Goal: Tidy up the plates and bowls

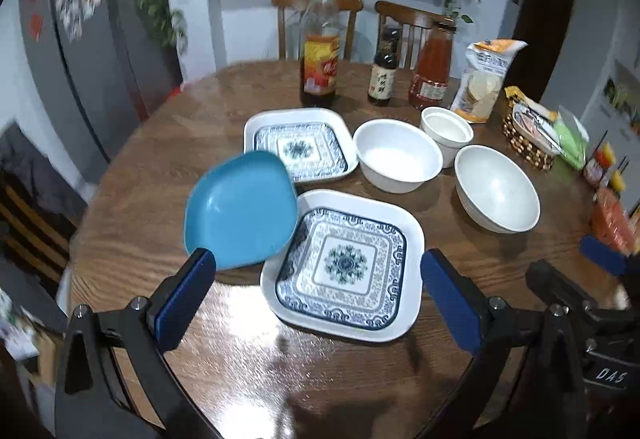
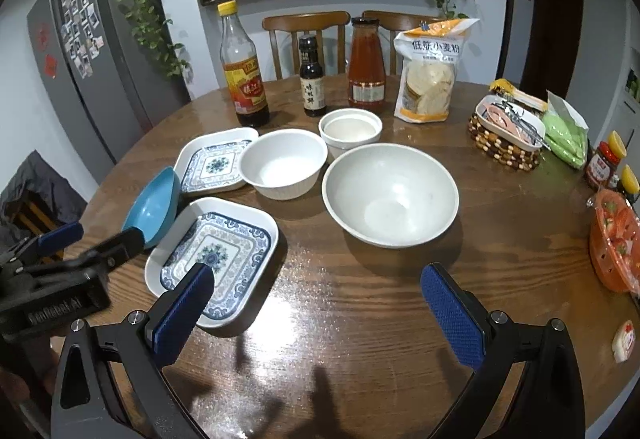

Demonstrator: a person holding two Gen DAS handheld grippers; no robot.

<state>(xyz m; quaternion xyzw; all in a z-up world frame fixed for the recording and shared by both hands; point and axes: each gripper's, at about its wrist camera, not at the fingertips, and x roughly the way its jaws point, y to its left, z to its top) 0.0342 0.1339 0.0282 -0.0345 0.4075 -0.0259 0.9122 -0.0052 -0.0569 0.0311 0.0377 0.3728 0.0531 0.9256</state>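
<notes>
Left gripper point(image 1: 316, 295) stands wide open, empty, beside the tilted blue plate point(image 1: 240, 211). Right gripper point(image 2: 316, 309) likewise open, holding nothing. Recommend steadying the blue plate by its rim before stacking it squarely on the near patterned plate point(image 1: 344, 265).

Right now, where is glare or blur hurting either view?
Left wrist view: glare on the table in front of the near patterned plate; edges smeared. Right wrist view: sharper, glare on the table beside that plate, edges bowed by fisheye.
</notes>
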